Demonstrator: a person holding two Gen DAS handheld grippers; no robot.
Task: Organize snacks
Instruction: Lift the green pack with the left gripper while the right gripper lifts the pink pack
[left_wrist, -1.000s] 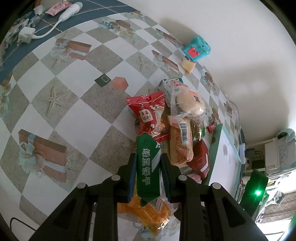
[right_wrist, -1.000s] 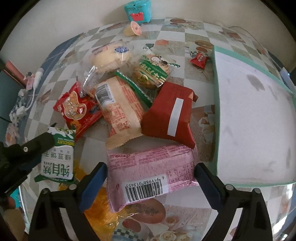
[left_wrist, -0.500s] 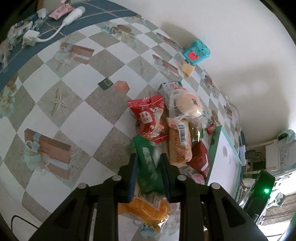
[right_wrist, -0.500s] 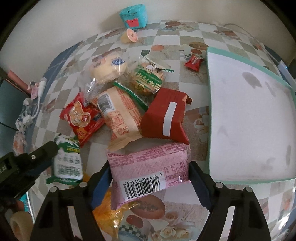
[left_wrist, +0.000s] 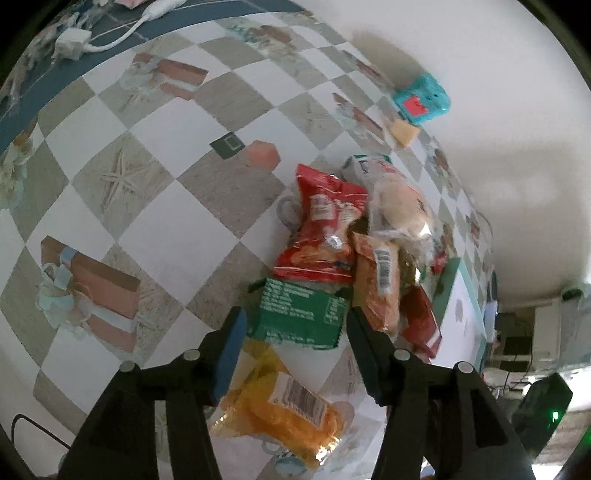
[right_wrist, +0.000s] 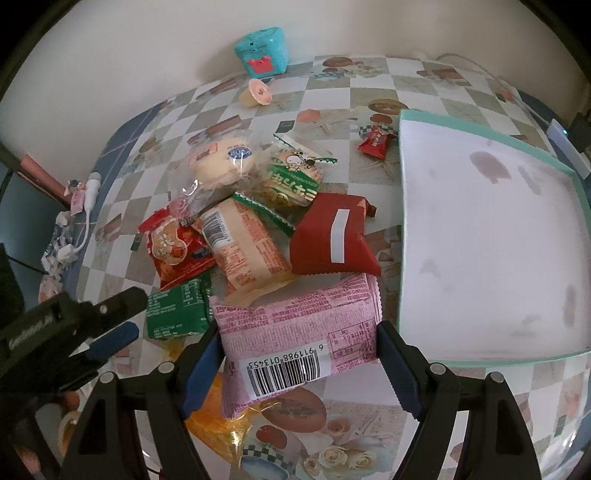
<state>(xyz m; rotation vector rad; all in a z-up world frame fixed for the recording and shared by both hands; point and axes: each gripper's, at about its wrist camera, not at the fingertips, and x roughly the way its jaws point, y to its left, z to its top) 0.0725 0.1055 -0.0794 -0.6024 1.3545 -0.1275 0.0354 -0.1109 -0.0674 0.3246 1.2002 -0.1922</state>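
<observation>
A heap of snack packs lies on the checkered tablecloth. My left gripper (left_wrist: 293, 347) is open; a green biscuit pack (left_wrist: 301, 314) lies flat on the table between and just ahead of its fingers, and shows in the right wrist view (right_wrist: 177, 308). My right gripper (right_wrist: 297, 365) has closed in on a pink pack (right_wrist: 299, 341) with a barcode, its pads touching both sides. A dark red pack (right_wrist: 334, 236), an orange-beige pack (right_wrist: 243, 251), a red pack (right_wrist: 173, 247) and a yellow-orange bag (left_wrist: 280, 402) lie around.
A white tray with a teal rim (right_wrist: 480, 360) lies to the right of the heap. A teal toy box (right_wrist: 262, 51), a jelly cup (right_wrist: 256, 92), a small red candy (right_wrist: 375, 142), a bun (right_wrist: 221, 162) and a green-white cookie pack (right_wrist: 291, 181) lie beyond. A charger and cable (left_wrist: 74, 44) lie far left.
My left gripper opened and let go of the green biscuit pack, which now lies flat on the table. My right gripper closed in from wide open onto the pink pack.
</observation>
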